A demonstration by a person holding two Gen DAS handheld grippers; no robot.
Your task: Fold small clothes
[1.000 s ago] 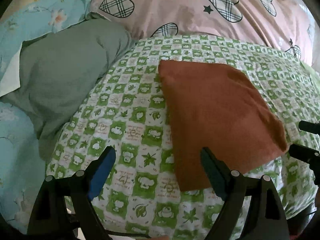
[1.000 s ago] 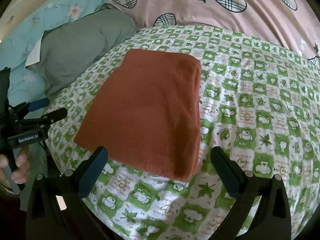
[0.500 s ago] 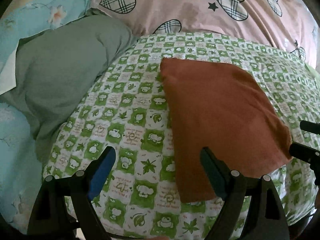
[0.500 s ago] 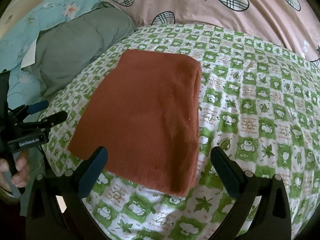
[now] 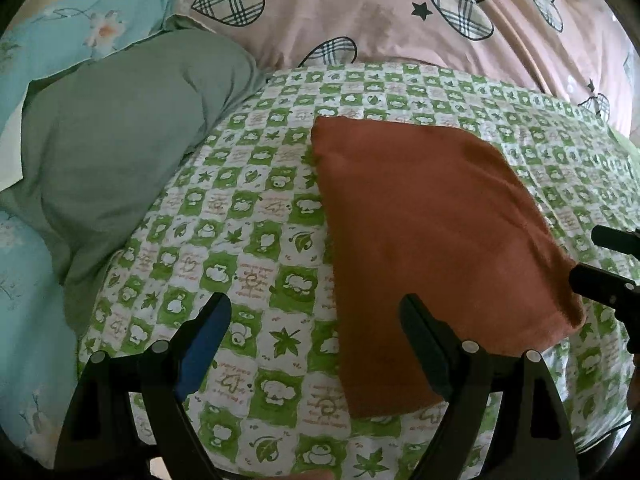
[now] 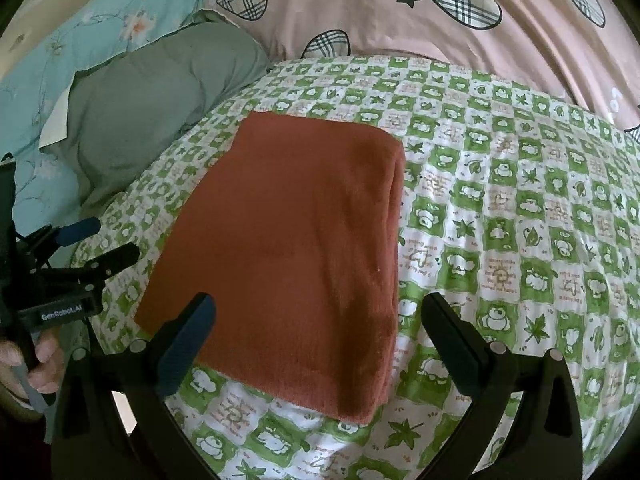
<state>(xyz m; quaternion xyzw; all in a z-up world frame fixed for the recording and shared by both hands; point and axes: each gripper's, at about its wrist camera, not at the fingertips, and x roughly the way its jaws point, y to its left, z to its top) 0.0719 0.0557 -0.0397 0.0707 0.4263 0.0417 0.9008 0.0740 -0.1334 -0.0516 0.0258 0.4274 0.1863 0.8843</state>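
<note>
The rust-orange garment (image 6: 304, 256) is lying on the green-checked bed sheet (image 6: 520, 216) as a neat layered rectangle, so the folding is looking finished or nearly so. Both the left gripper (image 5: 316, 344) and right gripper (image 6: 320, 340) are hovering with jaws wide, gripping nothing. No containers are showing.

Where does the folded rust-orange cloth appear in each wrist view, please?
Left wrist: the rust-orange cloth lies right of centre, its near edge behind the right finger of the left claw.
Right wrist: it lies centre-left.
Shared landmark: the grey-green pillow, upper left in both views.
</note>
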